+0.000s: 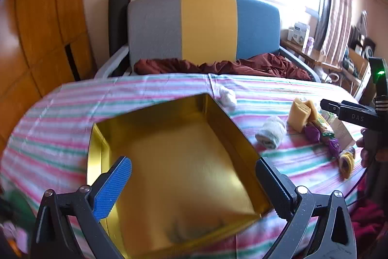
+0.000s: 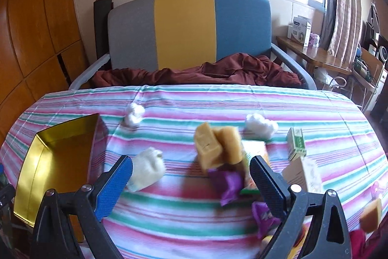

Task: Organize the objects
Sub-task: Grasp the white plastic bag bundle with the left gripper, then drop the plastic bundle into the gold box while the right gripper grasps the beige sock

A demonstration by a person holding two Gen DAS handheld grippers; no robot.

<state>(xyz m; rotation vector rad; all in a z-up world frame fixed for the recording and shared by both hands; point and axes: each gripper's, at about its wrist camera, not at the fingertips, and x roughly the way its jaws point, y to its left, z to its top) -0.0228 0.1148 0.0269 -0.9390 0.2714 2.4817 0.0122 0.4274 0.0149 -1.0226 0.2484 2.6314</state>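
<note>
Gold tin [image 1: 169, 162] on pink, green and white striped cloth [image 2: 218, 101]. Yellow sponges [image 2: 218, 147], purple wrappers [image 2: 230, 183], white cotton balls [image 2: 260, 125]. Grey, yellow and blue chair back [image 2: 189, 28]; maroon blanket [image 2: 218, 72].

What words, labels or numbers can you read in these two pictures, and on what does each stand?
"DAS": on the black body of the right tongs.
White box on the side table: print too small to read.
Small green carton: blurred.
Purple wrappers: blurred.
</note>
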